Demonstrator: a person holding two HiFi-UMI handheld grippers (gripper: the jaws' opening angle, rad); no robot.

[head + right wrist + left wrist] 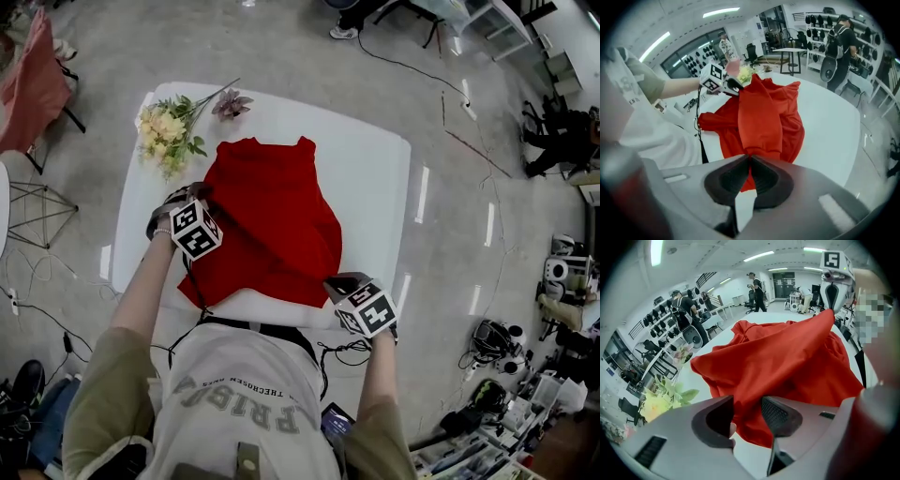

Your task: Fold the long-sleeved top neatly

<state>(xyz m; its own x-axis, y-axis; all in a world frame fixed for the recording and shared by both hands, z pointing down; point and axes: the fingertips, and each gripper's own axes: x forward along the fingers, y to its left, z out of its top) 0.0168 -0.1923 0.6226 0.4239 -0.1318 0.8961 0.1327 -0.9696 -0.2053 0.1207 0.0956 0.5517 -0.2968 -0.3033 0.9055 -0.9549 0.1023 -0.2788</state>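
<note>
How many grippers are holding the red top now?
2. The left gripper pinches a fold at the red top's left edge, beside the flowers; the right gripper is shut on cloth at its near right corner.

long-sleeved top (272,225) | red | partly folded | on white table (375,159) | sleeves seemingly folded in

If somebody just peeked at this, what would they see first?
The bright red top, spread in the middle of the white table. Both grippers pinch it: the left gripper at its left side, the right gripper at its near right corner, lifting a fold between them. Yellow flowers lie at the table's far left corner.
</note>
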